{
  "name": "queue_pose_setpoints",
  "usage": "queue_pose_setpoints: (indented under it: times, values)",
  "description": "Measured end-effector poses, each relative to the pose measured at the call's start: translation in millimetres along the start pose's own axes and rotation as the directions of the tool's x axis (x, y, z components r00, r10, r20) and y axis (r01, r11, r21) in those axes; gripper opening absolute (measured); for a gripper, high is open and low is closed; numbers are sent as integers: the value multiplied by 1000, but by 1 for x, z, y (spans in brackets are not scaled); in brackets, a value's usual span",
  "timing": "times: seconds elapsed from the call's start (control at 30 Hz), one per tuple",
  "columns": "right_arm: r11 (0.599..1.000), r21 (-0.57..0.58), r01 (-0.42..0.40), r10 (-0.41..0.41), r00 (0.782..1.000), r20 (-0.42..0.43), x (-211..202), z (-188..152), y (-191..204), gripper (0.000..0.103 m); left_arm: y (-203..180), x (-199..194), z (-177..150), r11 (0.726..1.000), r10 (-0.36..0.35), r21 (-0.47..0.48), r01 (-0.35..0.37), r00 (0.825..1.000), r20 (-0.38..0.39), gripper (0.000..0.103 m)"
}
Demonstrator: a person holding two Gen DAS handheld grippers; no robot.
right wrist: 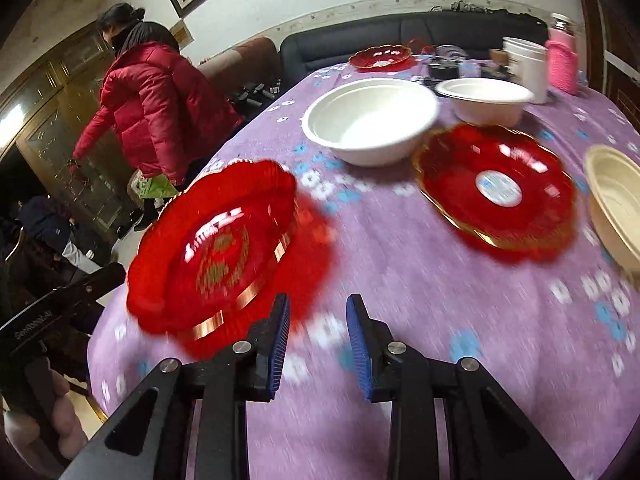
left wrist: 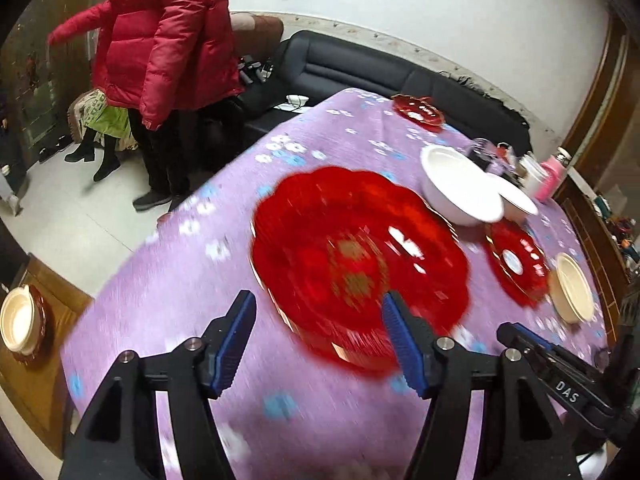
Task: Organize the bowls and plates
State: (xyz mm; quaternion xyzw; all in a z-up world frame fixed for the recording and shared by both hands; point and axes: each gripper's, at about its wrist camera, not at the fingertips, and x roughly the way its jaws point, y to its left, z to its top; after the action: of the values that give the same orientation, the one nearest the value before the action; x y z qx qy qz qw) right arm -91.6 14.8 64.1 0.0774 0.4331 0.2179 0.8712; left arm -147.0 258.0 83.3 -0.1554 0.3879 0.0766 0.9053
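Motion blur smears the near red plate (left wrist: 360, 268), so its gold pattern is unreadable. It lies on the table (left wrist: 168, 320). The left gripper (left wrist: 320, 344) stands wide, empty; the right gripper (right wrist: 318, 346) narrower, empty. Only the right view shows the second plate's (right wrist: 496, 188) gold rim clearly; a beige bowl (right wrist: 616, 208) is cut off there.

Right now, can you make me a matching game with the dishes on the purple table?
Things:
1. big red plate
2. small red plate
3. big white bowl
4. cream bowl

Clues:
A. at the right edge of the right wrist view
B. pale round sticker in its middle
C. nearest the left gripper
D. empty, beside another white bowl

Pairs: 1-C, 2-B, 3-D, 4-A
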Motion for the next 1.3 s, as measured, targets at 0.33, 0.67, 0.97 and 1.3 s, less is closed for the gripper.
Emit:
queue_pose_setpoints:
  times: [0.33,0.67,0.97,1.3]
  values:
    - [991,132,-23,-1,983,182,-69,104,-50,32,-57,-55,-37,994,-95,66,91,994,55,69]
    - [998,-26,57,-49,967,251,-93,-4,-30,72,-93,-67,-62,978,-59,209,19,980,189,76]
    - [992,117,48,-59,994,93,-48,-52,-70,69,-106,-61,-69,969,-52,245,1,978,200,76]
    - [993,93,74,-85,988,126,-49,-57,-59,69,-110,-50,-72,971,-66,240,27,986,155,76]
